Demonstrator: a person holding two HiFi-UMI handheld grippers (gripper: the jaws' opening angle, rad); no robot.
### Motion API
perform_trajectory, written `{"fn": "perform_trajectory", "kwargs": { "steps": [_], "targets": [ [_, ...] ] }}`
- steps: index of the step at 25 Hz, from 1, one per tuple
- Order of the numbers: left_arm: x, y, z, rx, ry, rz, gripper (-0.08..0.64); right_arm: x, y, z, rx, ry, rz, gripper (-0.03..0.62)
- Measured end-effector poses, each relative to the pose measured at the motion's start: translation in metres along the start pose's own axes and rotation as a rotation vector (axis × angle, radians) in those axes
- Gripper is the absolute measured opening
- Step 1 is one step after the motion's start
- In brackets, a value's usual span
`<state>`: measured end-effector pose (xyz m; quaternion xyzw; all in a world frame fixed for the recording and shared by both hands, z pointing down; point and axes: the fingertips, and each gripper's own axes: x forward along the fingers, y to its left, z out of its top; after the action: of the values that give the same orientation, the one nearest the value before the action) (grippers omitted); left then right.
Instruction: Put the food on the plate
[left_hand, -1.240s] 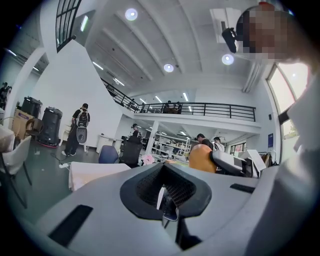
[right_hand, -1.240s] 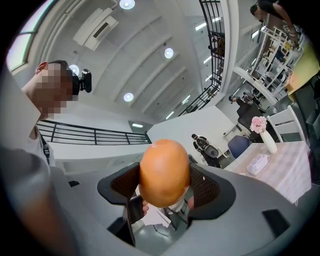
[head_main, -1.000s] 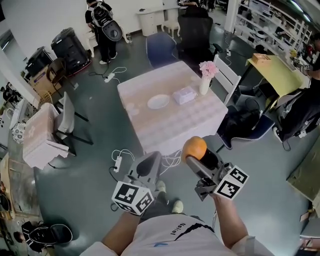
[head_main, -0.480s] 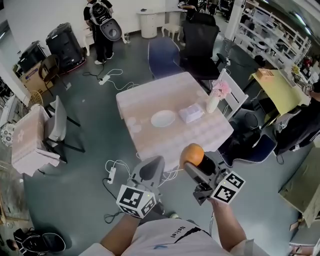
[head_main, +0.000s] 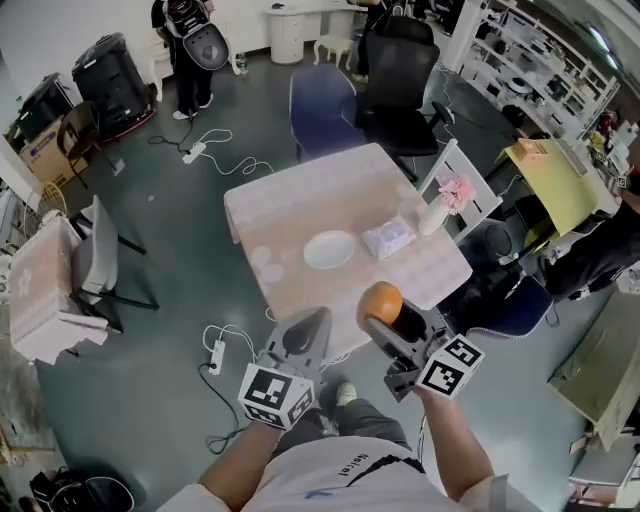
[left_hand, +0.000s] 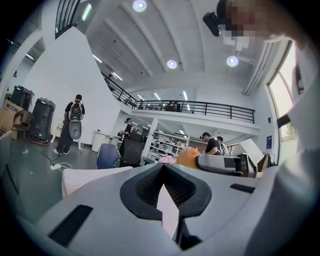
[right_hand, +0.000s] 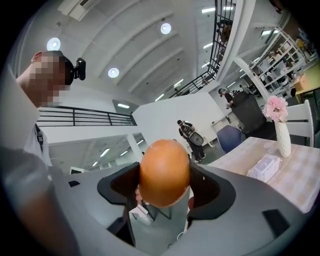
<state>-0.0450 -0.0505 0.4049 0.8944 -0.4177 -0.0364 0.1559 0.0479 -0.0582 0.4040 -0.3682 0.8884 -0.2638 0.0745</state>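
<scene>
An orange (head_main: 381, 302) (right_hand: 164, 172) is clamped between the jaws of my right gripper (head_main: 386, 318) (right_hand: 165, 186), held up in the air short of the table's near edge. A white plate (head_main: 329, 249) lies empty on the pale checked table (head_main: 300, 205), a little beyond the orange. My left gripper (head_main: 303, 333) (left_hand: 164, 186) hovers left of the right one, jaws together, holding nothing. In the left gripper view the orange (left_hand: 188, 157) shows at the right beside the right gripper's grey body.
A tissue pack (head_main: 389, 238) and a white vase of pink flowers (head_main: 445, 205) stand on the table right of the plate. A blue chair (head_main: 320, 105) and black office chair (head_main: 400, 85) stand behind it, a white chair (head_main: 455, 170) at its right. Cables and a power strip (head_main: 212, 355) lie on the floor.
The view has moved closer to the table, which now sits lower and nearer in the head view. Both grippers keep their pose; the orange stays held.
</scene>
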Motion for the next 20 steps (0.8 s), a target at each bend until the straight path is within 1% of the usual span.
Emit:
{"fn": "perform_trajectory", "kwargs": {
  "steps": [4,8,11,15,20],
  "targets": [
    [0.02,0.014,-0.004,-0.009,-0.007,-0.003,0.006,0.018,-0.027,-0.002,-0.006,0.034,-0.021,0.31],
    [0.044,0.028,-0.014,0.0,-0.004,0.006,0.006,0.039,-0.063,-0.01,-0.032,0.085,-0.037,0.31],
    [0.065,0.041,-0.022,0.003,0.011,0.031,0.006,0.058,-0.094,-0.019,-0.066,0.141,-0.049,0.31],
    [0.097,0.058,-0.032,0.0,0.035,0.066,0.006,0.087,-0.143,-0.036,-0.126,0.241,-0.077,0.31],
    [0.134,0.08,-0.046,-0.018,0.062,0.121,0.006,0.122,-0.201,-0.062,-0.138,0.348,-0.098,0.31]
  ]
}}
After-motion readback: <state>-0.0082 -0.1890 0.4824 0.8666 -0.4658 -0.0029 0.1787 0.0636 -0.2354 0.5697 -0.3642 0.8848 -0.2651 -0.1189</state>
